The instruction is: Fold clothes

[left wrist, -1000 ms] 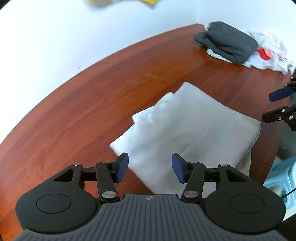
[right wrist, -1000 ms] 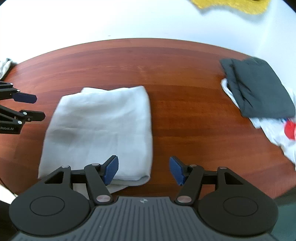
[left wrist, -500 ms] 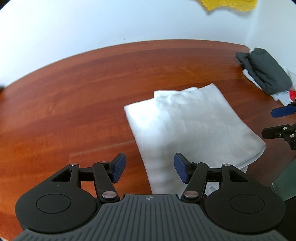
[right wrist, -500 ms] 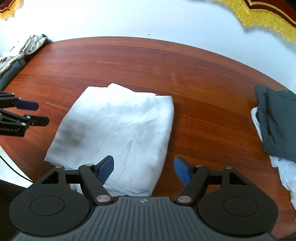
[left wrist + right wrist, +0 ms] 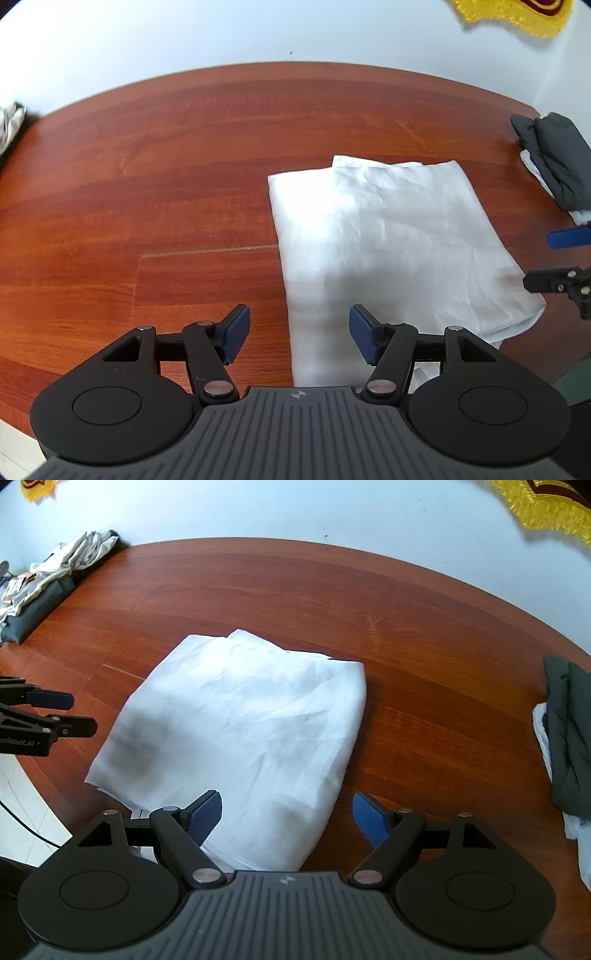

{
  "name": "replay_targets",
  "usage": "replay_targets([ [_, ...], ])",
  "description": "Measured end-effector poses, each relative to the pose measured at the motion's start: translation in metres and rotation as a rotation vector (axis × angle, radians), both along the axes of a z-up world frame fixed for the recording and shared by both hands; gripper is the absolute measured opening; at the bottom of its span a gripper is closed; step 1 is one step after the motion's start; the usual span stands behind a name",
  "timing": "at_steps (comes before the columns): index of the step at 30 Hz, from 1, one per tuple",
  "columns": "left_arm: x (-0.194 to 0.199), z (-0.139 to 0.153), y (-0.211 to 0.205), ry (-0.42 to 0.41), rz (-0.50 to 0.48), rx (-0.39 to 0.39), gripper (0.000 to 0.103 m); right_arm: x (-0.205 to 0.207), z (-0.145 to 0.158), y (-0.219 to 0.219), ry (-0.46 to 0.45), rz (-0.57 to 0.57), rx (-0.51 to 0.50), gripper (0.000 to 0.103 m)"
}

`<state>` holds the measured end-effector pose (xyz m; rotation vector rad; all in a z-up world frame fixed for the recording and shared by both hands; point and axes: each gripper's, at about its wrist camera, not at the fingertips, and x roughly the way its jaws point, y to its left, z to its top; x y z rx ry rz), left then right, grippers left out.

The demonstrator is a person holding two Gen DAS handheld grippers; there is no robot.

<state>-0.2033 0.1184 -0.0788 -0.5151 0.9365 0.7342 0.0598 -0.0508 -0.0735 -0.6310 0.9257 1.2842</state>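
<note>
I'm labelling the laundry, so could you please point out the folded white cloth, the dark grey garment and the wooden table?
folded white cloth (image 5: 243, 723): right wrist view, middle of top layer.
dark grey garment (image 5: 561, 162): left wrist view, upper fold.
wooden table (image 5: 147, 184): left wrist view, bare top.

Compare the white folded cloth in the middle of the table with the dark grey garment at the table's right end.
The white folded cloth is pale and looks larger; the dark grey garment is charcoal. The white folded cloth lies alone on bare wood; the dark grey garment sits atop other white clothing. Both are folded and rest on the table.
</note>
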Motion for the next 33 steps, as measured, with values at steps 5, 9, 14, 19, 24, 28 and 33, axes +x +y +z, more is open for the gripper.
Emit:
replay_targets([
  [5,0.009,-0.011,0.015,-0.033,0.034,-0.050,0.063,0.005,-0.006,0.005,0.003,0.020,-0.007,0.086],
  [9,0.018,-0.019,0.026,-0.045,0.043,-0.066,0.063,0.009,-0.010,0.007,0.001,0.023,-0.012,0.086],
  [14,0.029,-0.031,0.039,-0.062,0.022,-0.109,0.063,0.015,-0.015,0.008,0.002,0.012,-0.018,0.086],
  [19,0.035,-0.039,0.042,-0.058,0.012,-0.129,0.063,0.018,-0.017,0.006,0.005,-0.002,-0.023,0.086],
  [24,0.040,-0.045,0.039,-0.043,0.000,-0.129,0.054,0.019,-0.020,0.001,0.006,-0.010,-0.029,0.086],
  [28,0.046,-0.043,0.031,0.012,-0.050,-0.082,0.038,0.019,-0.020,-0.002,0.008,-0.016,-0.028,0.086],
  [33,0.045,-0.040,0.026,0.064,-0.071,-0.084,0.031,0.020,-0.021,-0.006,0.014,-0.026,-0.023,0.086],
])
